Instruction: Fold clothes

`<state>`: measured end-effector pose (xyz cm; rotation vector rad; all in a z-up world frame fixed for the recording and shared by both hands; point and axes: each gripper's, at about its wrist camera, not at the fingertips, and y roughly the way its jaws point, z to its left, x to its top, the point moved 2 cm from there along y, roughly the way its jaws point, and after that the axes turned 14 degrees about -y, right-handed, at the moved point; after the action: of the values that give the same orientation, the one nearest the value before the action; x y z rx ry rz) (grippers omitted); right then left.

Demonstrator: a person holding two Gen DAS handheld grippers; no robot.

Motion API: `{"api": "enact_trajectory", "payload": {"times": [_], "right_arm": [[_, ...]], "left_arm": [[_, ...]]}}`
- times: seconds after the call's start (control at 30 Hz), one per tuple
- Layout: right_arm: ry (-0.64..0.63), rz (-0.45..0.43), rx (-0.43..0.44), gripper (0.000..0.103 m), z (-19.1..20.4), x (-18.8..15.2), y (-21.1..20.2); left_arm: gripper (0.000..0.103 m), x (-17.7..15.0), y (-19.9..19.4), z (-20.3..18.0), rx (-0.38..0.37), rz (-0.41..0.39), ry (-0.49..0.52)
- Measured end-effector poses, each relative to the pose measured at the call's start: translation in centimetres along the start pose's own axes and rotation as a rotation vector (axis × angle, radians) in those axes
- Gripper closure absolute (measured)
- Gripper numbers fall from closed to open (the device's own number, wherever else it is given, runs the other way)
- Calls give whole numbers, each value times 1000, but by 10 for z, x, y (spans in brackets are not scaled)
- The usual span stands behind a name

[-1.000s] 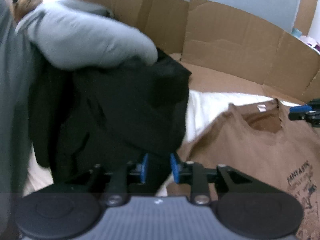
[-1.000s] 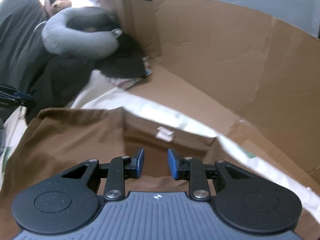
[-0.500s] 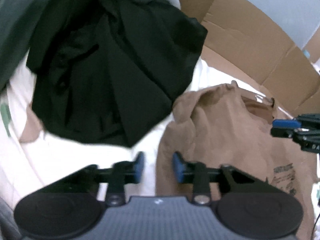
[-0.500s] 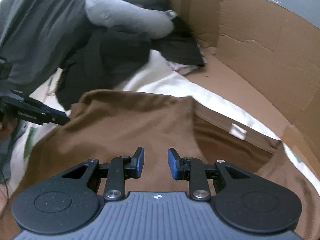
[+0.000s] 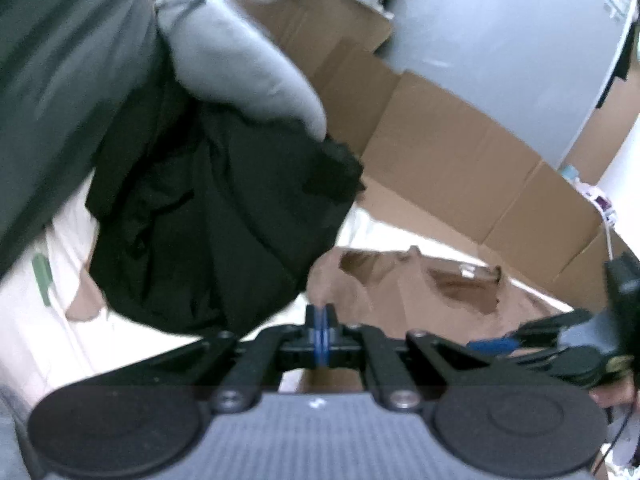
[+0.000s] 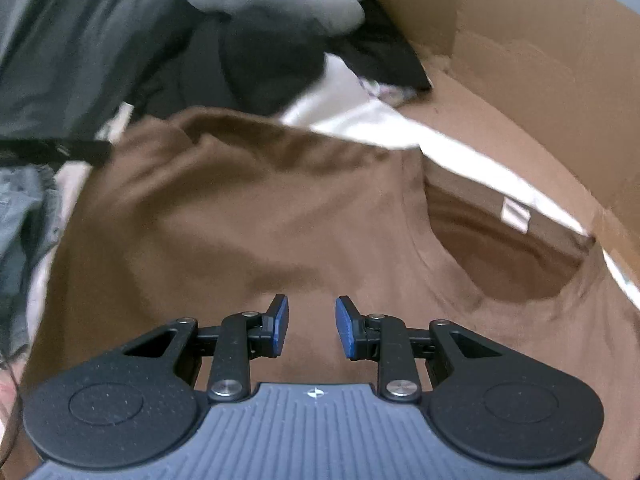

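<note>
Cardboard walls (image 6: 520, 60) rim a white sheet (image 5: 60, 340) where the brown T-shirt (image 6: 260, 220) lies. The left gripper (image 5: 321, 330) has just pinched closed at its shoulder edge; the right gripper (image 6: 311, 330) hovers parted above it.

A brown T-shirt (image 6: 260, 216) lies rumpled, collar open, beside a heaped black garment (image 5: 208, 232).
</note>
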<state>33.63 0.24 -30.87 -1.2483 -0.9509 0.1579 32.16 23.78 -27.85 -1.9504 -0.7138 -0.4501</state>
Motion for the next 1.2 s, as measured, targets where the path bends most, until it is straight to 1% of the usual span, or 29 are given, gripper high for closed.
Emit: {"api": "enact_trajectory", "payload": {"times": [0.1, 0.17, 0.33, 0.4, 0.67, 0.87, 1.07, 1.2], "right_arm": [[35, 40, -15, 70, -6, -11, 12], [46, 44, -21, 70, -9, -15, 16], [25, 61, -41, 70, -6, -16, 21], [24, 66, -43, 70, -6, -15, 22], [64, 65, -36, 70, -10, -11, 19], [110, 17, -28, 70, -13, 0, 4], [128, -48, -15, 70, -7, 14, -11], [142, -93, 9, 70, 4, 20, -21]], "left_arm": [[102, 0, -6, 0, 13, -23, 3], [102, -1, -10, 4, 31, -31, 6], [102, -6, -15, 16, 81, -28, 15], [102, -10, -15, 15, 94, -29, 22], [100, -37, 7, -1, 31, 58, -1], [93, -64, 20, -12, 2, 139, 4], [93, -91, 26, -18, -10, 188, 23], [94, -106, 32, -21, -11, 203, 11]]}}
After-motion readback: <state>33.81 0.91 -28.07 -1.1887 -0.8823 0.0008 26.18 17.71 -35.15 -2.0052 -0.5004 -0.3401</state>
